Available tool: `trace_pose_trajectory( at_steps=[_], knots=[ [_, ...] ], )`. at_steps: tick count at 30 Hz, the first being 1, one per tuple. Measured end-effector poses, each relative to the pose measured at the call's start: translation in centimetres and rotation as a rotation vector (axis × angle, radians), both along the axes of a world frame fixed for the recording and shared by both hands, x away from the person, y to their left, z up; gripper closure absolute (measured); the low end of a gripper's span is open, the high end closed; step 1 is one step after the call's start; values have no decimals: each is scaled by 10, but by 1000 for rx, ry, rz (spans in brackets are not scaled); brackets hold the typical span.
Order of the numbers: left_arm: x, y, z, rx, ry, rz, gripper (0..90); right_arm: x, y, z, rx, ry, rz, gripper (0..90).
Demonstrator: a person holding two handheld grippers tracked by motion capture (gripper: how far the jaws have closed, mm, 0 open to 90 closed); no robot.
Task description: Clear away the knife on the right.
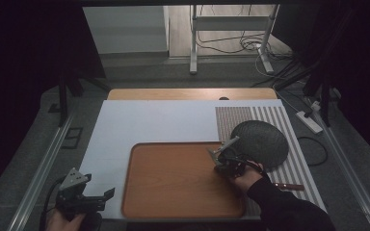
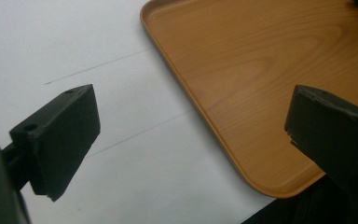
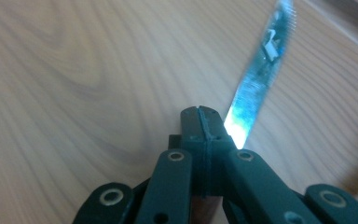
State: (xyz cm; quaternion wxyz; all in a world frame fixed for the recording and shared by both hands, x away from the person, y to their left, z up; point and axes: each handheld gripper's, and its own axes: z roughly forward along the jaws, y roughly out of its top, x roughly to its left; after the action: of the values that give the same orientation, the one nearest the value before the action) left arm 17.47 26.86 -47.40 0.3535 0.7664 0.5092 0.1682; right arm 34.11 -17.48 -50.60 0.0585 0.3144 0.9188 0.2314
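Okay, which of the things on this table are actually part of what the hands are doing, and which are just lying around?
In use:
- knife, clamped in the right claw
- wooden tray, beneath the blade

Lying about:
- dark round woven mat
- striped placemat
- second knife on the placemat
- left claw, open and idle

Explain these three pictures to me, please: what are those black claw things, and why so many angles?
No robot is at work here: a person sits at a table and holds a hand-worked clamp in each hand. The high view looks down from above. The left gripper rests near the white board, its jaws wide apart and holding nothing. The right gripper is over the wooden tray. The other two pictures come from small cameras riding on each clamp. The right gripper view looks along its closed jaws, which clamp a knife whose serrated blade sticks out over the tray. Beside the tray lie a striped mat, a round dark woven mat and a second utensil with a reddish handle.
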Motion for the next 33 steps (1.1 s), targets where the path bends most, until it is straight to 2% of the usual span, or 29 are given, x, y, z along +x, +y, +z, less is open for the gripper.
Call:
trace_pose_trajectory(
  at_steps=[6,13,16,18,22,26,29,32,33],
  knots=[
    [0,0,0,-1,-1,-1,41,0,-18,2,-13,21,-42,891],
    [1,0,0,0,-1,-3,40,-2,-29,3,-25,33,-67,890],
    [1,0,0,0,-1,-3,40,-3,-28,4,-13,34,-59,849],
    [1,0,0,-1,-1,-3,41,-4,-27,7,1,16,-52,811],
    [1,0,0,-3,0,-3,40,-6,-29,16,47,-26,-51,681],
    [1,0,0,-6,1,-3,41,-8,-32,24,88,-38,-53,503],
    [1,0,0,-8,1,-3,41,-10,-34,25,75,-54,-51,317],
    [1,0,0,-8,1,-3,41,-13,-33,25,56,-88,-75,158],
    [1,0,0,-8,1,-3,41,-14,-33,25,50,-98,-82,139]
  ],
)
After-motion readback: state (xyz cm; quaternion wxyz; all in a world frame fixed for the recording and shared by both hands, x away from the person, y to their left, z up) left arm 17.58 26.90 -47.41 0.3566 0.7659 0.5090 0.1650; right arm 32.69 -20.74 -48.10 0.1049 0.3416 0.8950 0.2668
